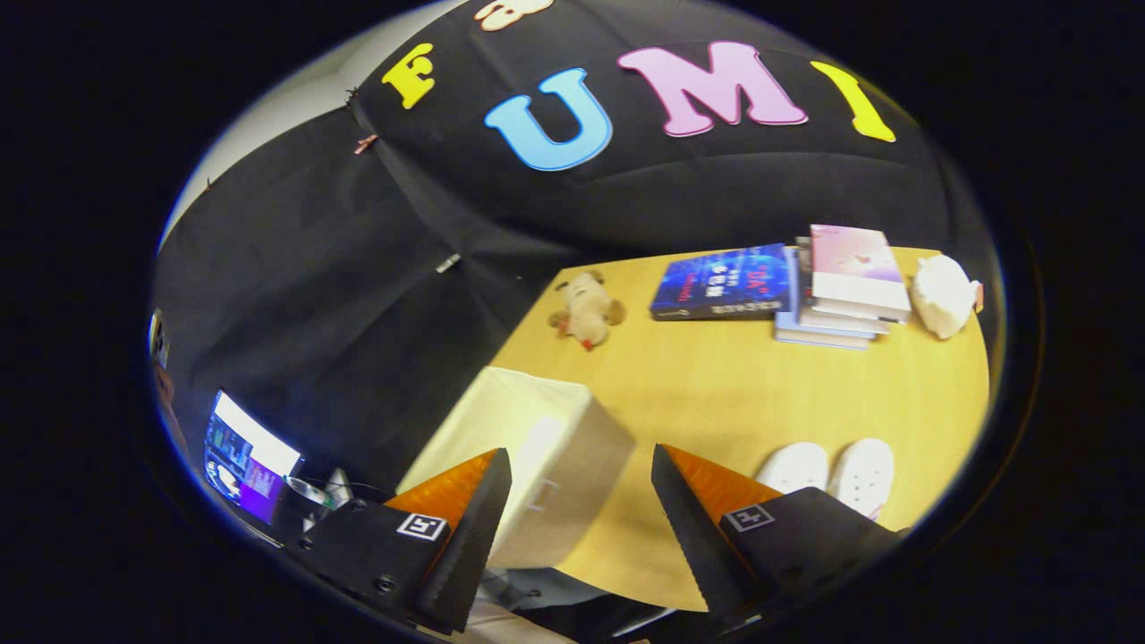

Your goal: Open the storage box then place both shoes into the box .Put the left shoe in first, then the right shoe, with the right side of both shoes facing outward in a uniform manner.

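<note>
Gripper [581, 501] wide open, empty. Box [537, 447] at 12, closed: light, stiff; grab lid edge. Shoes [832, 470] at 2: soft, light.

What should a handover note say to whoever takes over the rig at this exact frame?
Tongs: open, holding nothing, raised above the table.
Storage box: near the table's edge, just ahead of the tongs and toward their left finger; its small front handle faces the tongs. No opening shows.
White shoes: side by side on the table, just beyond the right finger, untouched.
Done: nothing visible yet.
Left: open the box, put in the left shoe, then the right, right sides facing outward.
</note>
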Available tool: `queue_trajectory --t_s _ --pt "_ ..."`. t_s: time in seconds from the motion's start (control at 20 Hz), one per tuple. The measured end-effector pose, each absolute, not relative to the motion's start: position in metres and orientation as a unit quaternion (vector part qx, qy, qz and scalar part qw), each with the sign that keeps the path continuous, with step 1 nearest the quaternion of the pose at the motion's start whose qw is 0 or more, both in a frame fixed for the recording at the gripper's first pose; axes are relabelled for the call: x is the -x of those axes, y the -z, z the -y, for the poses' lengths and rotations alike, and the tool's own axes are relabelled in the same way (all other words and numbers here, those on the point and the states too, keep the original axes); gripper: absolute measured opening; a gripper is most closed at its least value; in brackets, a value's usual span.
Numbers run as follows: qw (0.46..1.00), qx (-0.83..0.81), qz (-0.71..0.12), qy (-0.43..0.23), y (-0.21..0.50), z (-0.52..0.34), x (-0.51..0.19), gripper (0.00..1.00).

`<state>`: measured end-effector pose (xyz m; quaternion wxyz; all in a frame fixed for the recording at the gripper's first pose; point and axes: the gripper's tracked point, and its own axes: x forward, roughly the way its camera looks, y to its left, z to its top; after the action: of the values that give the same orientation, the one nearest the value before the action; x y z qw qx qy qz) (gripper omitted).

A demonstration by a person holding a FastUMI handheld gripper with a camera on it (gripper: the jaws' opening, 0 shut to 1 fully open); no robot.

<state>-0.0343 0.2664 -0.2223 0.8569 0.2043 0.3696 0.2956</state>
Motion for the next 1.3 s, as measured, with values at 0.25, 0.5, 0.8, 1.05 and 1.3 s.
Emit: queue_trajectory --t_s 0.25,0.5,0.8,1.05,1.3 --pt "0.853 -0.168 -0.438 -0.229 0.307 -0.192 0.056 0.96" --pt "0.828 -0.158 -0.499 -0.200 0.381 -0.164 0.067 0.82" --pt "0.806 -0.137 -0.548 -0.178 0.439 -0.158 0.055 0.75" --pt "0.795 -0.107 -0.572 -0.169 0.460 -0.167 0.059 0.53" --pt "0.786 -0.177 -0.579 -0.127 0.459 -0.160 0.056 0.07"
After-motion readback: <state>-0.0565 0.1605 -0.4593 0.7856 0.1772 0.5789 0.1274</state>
